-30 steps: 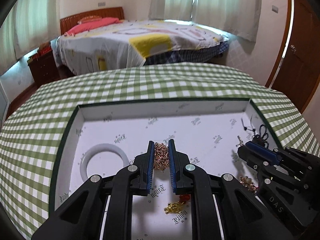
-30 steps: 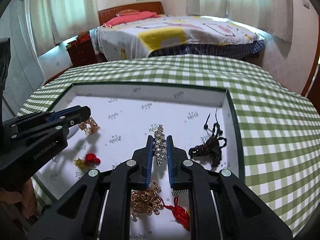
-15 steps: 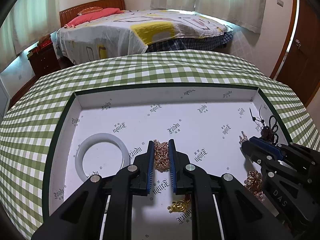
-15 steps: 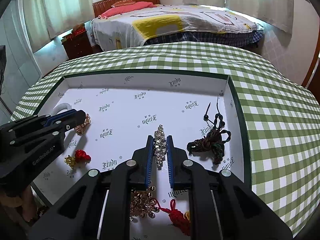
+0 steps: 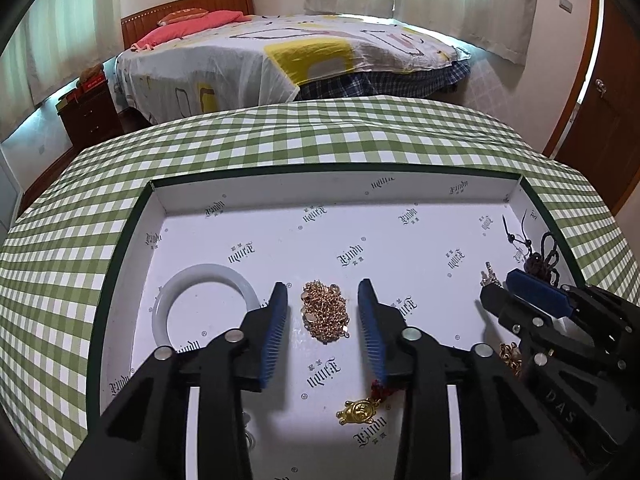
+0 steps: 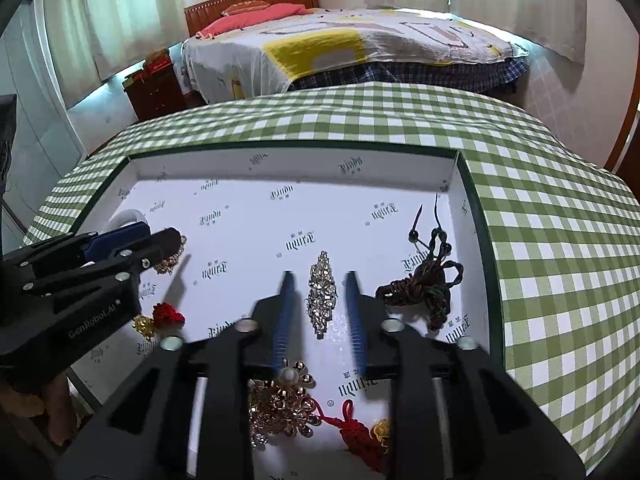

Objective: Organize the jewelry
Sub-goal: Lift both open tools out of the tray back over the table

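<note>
A shallow white box (image 5: 336,188) (image 6: 296,162) with a dark green rim lies on the checked tablecloth. In the left wrist view a heap of gold chain (image 5: 325,312) rests on the box floor between the jaws of my left gripper (image 5: 323,300), which are opening; the pads stand clear of it. In the right wrist view a rhinestone piece (image 6: 322,298) lies flat between the opening jaws of my right gripper (image 6: 319,286), untouched by either pad. Each gripper shows at the edge of the other's view.
A white bangle (image 5: 204,304) lies left of the chain. A gold charm on red cord (image 5: 360,410), a dark knotted cord (image 6: 424,288), a gold bead cluster (image 6: 282,404) and a red knot tassel (image 6: 360,432) also lie in the box. A bed stands beyond the table.
Both grippers have gone from shut to apart. The gold chain and the rhinestone piece, both pinched before, now lie loose on the box floor.
</note>
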`<action>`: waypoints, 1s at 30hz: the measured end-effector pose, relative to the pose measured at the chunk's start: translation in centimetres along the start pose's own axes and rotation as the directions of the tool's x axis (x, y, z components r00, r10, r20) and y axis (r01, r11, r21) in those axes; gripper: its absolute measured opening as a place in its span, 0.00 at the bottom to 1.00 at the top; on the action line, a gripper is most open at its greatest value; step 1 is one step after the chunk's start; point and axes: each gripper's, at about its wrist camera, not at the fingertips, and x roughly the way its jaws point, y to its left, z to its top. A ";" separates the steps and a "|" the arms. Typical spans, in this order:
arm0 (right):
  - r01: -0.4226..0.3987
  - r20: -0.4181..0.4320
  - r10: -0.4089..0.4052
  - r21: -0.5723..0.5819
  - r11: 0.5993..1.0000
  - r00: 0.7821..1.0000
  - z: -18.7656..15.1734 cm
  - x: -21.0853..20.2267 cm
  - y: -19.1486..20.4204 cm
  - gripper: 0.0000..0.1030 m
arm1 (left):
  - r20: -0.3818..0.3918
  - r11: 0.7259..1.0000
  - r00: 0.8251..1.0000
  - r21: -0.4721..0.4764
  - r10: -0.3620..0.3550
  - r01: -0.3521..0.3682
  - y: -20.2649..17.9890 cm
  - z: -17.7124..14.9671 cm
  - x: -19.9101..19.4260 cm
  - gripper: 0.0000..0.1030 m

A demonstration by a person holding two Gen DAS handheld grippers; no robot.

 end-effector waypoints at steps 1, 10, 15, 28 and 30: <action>-0.002 0.001 0.002 -0.001 1.000 1.000 0.0 -0.1 0.0 0.30 | -0.001 1.000 1.000 0.002 0.002 -0.002 0.0 0.0 0.0 0.37; -0.001 0.042 0.001 0.000 1.000 0.999 0.2 -1.5 0.0 0.42 | 0.013 1.000 1.000 -0.004 0.004 -0.004 -0.1 -0.1 -0.7 0.55; 0.007 0.070 -0.007 -0.004 1.000 0.998 0.2 -2.7 0.0 0.49 | 0.046 1.000 0.999 -0.009 0.000 0.001 -0.2 -0.2 -2.0 0.63; 0.019 0.137 -0.016 -0.022 1.000 0.990 0.0 -7.5 0.0 0.54 | 0.145 0.999 0.989 -0.035 0.027 -0.022 0.1 -0.6 -7.5 0.71; 0.024 0.149 -0.019 -0.029 0.999 0.989 -0.1 -8.6 -0.1 0.54 | 0.159 0.999 0.987 -0.040 0.028 -0.022 0.3 -1.2 -8.6 0.71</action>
